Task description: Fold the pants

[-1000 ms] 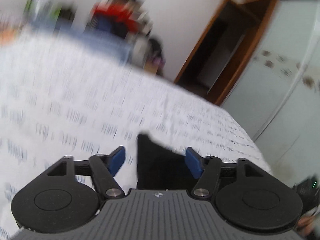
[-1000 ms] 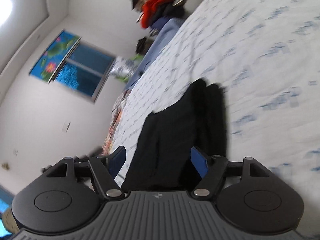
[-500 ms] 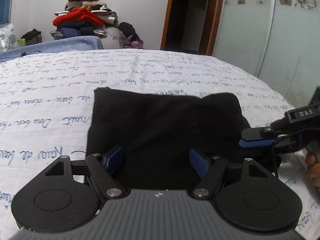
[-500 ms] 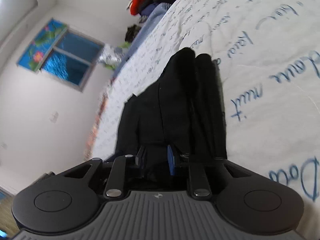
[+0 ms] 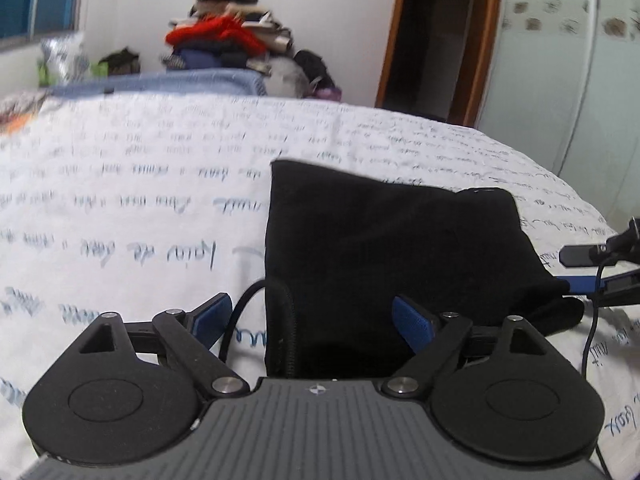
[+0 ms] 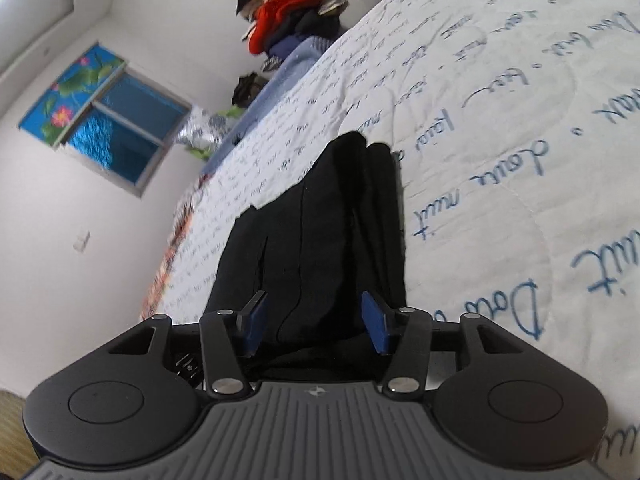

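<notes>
I am holding my left gripper [image 5: 312, 322] low over the bed [image 5: 132, 184], its blue-padded jaws spread wide and grasping nothing. The black pants [image 5: 384, 256] are lying folded into a compact, roughly square bundle on the white bedspread printed with blue handwriting, and the near left edge of that bundle is sitting between my left fingers without either pad touching it. A thin black cord [image 5: 240, 312] is looping up beside the fabric's left edge, just inside my left finger. At the far right of the left wrist view, my right gripper [image 5: 592, 272] is reaching in at the bundle's right side, its blue-lined fingers lying just beside the cloth. In the right wrist view, my right gripper [image 6: 316, 326] is also standing released, jaws parted, with the stacked folds of the pants [image 6: 320, 232] stretching away between the pads; I cannot tell whether either pad is brushing the fabric. Beyond the bed, a pile of clothes [image 5: 228, 44] topped with something red is resting against the white wall, a wooden-framed doorway [image 5: 436, 40] is standing open to its right, and a blue-tinted window [image 6: 116, 120] is showing in the right wrist view.
</notes>
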